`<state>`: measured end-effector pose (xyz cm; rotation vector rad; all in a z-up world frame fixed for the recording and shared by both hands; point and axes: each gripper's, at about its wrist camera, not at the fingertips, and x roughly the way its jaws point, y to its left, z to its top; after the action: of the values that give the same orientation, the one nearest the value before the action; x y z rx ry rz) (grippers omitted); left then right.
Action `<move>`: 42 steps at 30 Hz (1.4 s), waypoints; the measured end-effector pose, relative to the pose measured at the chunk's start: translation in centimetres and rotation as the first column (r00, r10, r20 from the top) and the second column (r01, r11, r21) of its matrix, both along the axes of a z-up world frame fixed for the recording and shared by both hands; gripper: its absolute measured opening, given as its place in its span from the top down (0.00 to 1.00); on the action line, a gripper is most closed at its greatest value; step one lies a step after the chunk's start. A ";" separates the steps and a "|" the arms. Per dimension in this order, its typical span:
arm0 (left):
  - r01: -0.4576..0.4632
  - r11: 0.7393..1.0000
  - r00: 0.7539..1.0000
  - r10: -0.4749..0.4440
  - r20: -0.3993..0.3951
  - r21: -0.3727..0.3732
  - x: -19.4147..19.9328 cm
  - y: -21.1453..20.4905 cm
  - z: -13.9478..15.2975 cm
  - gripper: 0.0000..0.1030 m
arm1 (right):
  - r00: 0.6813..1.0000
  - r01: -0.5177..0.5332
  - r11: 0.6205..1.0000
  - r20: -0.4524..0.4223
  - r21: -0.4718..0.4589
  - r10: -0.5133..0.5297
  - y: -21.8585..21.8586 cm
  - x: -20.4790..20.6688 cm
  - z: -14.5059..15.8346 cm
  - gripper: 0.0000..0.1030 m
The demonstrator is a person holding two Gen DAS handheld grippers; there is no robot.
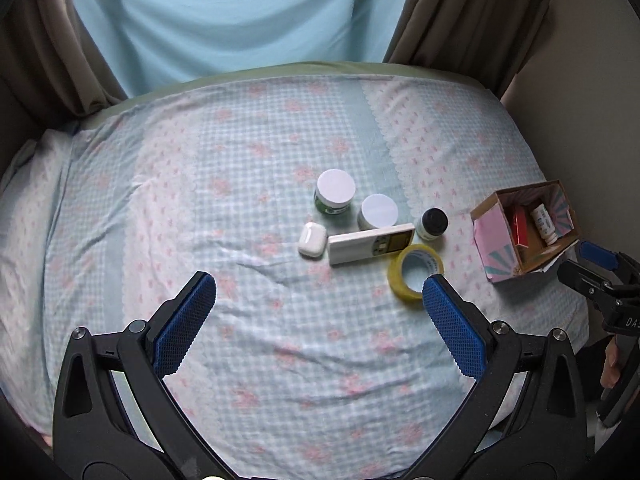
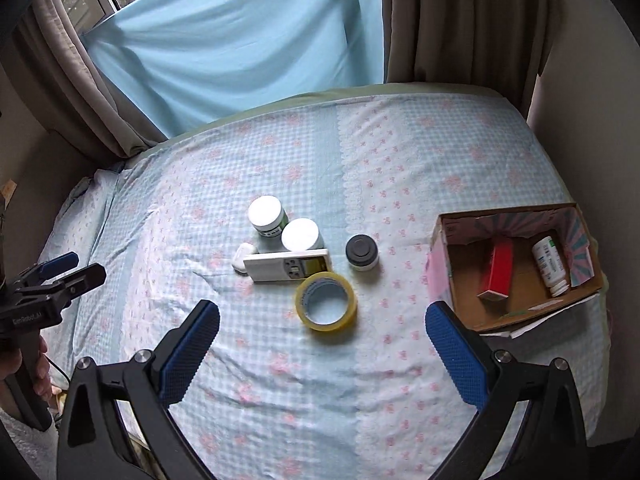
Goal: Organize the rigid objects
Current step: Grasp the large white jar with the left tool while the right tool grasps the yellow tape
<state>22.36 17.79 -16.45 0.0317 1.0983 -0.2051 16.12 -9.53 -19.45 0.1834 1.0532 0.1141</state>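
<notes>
On the bed lie a yellow tape roll [image 1: 416, 272] [image 2: 326, 301], a white remote [image 1: 371, 244] [image 2: 287, 265], a white earbud case [image 1: 311, 239] [image 2: 242, 257], two white-lidded jars [image 1: 336, 192] [image 1: 378, 212] [image 2: 266, 214] [image 2: 301, 235] and a small black-capped jar [image 1: 432, 223] [image 2: 362, 252]. A cardboard box [image 1: 490, 240] [image 2: 516, 312] at the right holds a red box [image 2: 498, 270] and a white bottle [image 2: 551, 266]. My left gripper [image 1: 318, 292] is open and empty above the bed. My right gripper [image 2: 322, 320] is open and empty, near the tape roll.
The bed has a blue and pink checked sheet [image 1: 260, 340] [image 2: 320, 400]. Brown curtains [image 1: 52, 40] [image 2: 460, 20] and a light blue cloth [image 1: 240, 20] [image 2: 240, 40] hang behind it. A wall [image 2: 600, 100] stands at the right. Papers [image 2: 548, 320] lie under the box.
</notes>
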 end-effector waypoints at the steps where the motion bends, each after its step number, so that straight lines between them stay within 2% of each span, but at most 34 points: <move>1: 0.011 1.000 1.000 -0.011 -0.003 0.001 0.9 0.5 -0.4 0.00 | 1.000 0.006 1.000 -0.009 0.003 -0.006 0.7 0.2 -0.5 0.00; 6: 0.062 0.998 0.998 -0.062 -0.024 0.006 5.1 1.2 -3.2 0.00 | 0.998 0.031 1.000 -0.059 -0.005 -0.031 3.1 1.4 -3.5 0.00; 10: 0.101 0.995 0.994 -0.100 -0.052 0.001 8.4 0.5 -6.6 0.00 | 0.994 0.051 0.999 -0.098 -0.015 -0.053 4.0 2.7 -6.8 0.00; 16: 0.175 0.985 0.979 -0.172 -0.105 0.014 13.1 -2.4 -13.8 0.00 | 0.983 0.069 0.997 -0.165 -0.035 -0.074 4.8 4.9 -13.2 0.00; 20: 0.216 0.976 0.968 -0.210 -0.140 0.032 16.1 -4.7 -19.1 0.00 | 0.969 0.060 0.998 -0.239 -0.032 -0.066 5.1 6.4 -18.6 0.00; 27: 0.268 0.960 0.953 -0.251 -0.170 0.081 19.8 -7.2 -26.4 0.00 | 0.963 0.152 0.986 -0.212 -0.068 -0.163 4.4 6.6 -23.5 0.00; 31: 0.295 0.953 0.948 -0.283 -0.146 0.071 20.8 -8.2 -28.0 0.00 | 0.947 0.155 0.984 -0.269 -0.093 -0.175 4.2 7.7 -25.1 0.00; 34: 0.329 0.940 0.940 -0.316 -0.128 0.094 21.2 -9.2 -28.9 0.00 | 0.962 0.112 0.985 -0.233 -0.132 -0.141 5.0 8.6 -25.3 0.00; 37: 0.346 0.932 0.936 -0.334 -0.116 0.110 21.5 -9.9 -29.5 0.01 | 0.960 0.113 0.981 -0.236 -0.161 -0.149 5.2 9.4 -25.8 0.00; 42: 0.362 0.928 0.929 -0.353 -0.107 0.083 22.0 -9.9 -29.8 0.16 | 0.946 0.115 0.978 -0.282 -0.171 -0.161 4.9 10.5 -26.9 0.01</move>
<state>44.34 7.91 -46.25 0.3194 1.1873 -0.4830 26.59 -4.59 -46.33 0.1374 1.3378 -0.1257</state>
